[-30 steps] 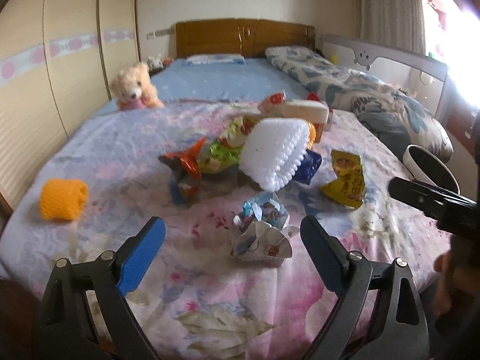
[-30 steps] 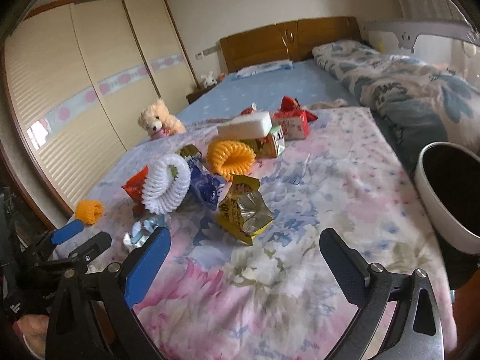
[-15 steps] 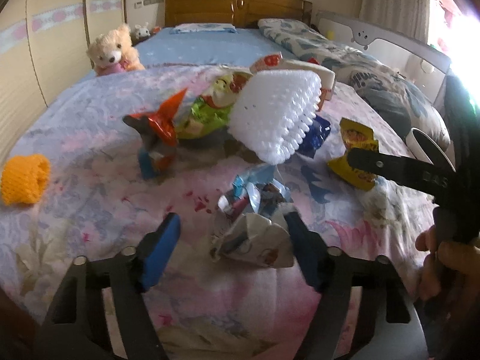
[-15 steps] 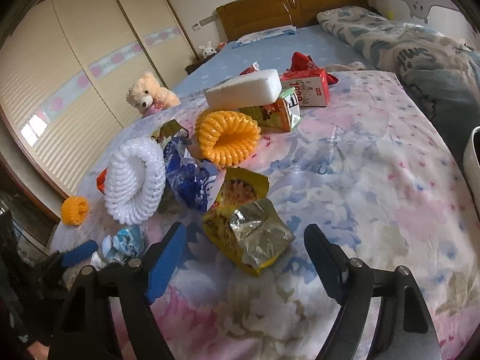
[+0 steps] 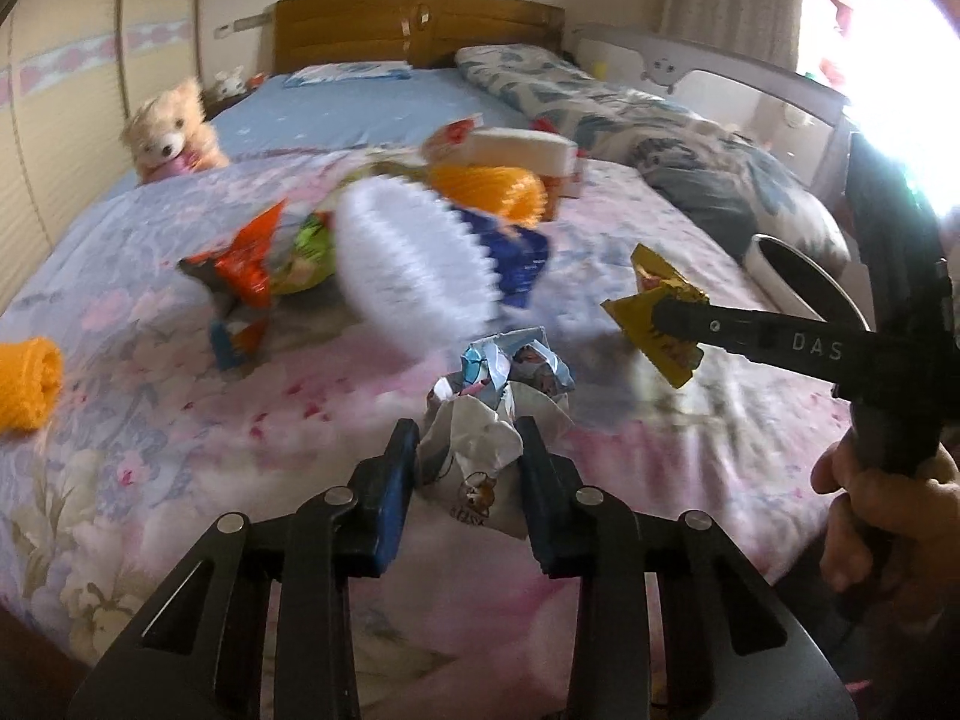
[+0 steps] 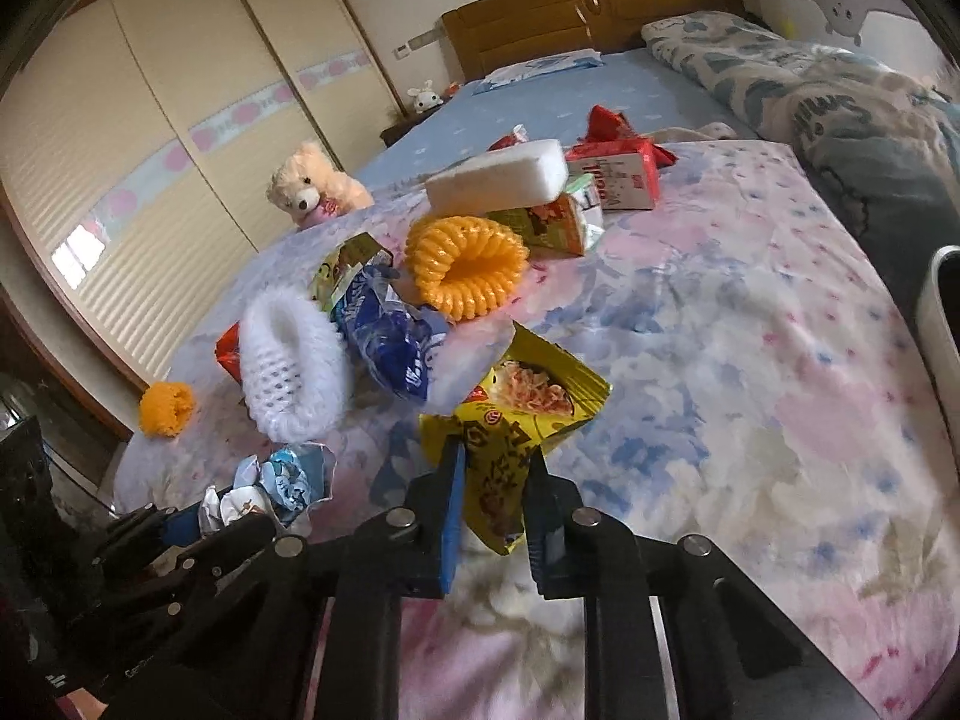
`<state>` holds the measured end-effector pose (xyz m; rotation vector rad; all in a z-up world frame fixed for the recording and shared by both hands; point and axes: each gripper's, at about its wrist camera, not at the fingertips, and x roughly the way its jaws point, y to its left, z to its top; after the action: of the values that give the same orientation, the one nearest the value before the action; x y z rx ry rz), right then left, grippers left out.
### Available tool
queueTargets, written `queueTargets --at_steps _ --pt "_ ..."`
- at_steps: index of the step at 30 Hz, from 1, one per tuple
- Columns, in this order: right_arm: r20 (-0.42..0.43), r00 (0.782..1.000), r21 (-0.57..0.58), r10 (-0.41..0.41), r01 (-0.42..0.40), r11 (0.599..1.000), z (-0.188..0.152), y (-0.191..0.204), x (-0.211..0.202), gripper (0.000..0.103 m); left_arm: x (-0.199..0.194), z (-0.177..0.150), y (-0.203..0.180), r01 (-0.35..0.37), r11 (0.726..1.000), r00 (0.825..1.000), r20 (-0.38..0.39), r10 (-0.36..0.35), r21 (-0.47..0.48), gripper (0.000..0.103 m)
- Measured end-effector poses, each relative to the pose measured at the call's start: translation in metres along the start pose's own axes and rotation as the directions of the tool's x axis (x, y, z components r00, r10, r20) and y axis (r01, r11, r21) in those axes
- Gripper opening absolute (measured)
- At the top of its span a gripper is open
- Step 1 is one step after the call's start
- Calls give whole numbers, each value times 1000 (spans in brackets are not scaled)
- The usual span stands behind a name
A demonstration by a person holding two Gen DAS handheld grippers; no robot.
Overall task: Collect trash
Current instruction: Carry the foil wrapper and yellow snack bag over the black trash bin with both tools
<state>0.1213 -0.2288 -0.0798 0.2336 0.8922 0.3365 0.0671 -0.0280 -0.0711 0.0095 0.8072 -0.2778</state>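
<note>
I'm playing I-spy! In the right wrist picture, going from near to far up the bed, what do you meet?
Yellow wrapper → orange foam ring → white sponge block → wooden headboard.

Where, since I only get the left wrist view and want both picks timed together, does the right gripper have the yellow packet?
Observer: The right gripper has the yellow packet between its jaws, which are closing on its near end; both pads touch it.
Operator: My left gripper has its jaws closing on the crumpled wrapper. Anything against the packet?
Observer: The blue wrapper has a pale flap touching its far left corner.
Operator: What's under the white foam block?
Observer: A green carton, with a red-and-white carton beside it.
</note>
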Motion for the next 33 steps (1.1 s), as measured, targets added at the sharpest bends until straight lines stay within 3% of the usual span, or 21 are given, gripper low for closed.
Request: queueTargets --at_steps 16,33 --pt "101 990 156 -102 85 984 -15 -70 -82 17 24 30 -75 138 982 990 -24 -136 130 31" --pt "172 949 312 -264 202 928 -15 -161 -154 17 51 74 -174 261 928 965 -50 -257 266 31"
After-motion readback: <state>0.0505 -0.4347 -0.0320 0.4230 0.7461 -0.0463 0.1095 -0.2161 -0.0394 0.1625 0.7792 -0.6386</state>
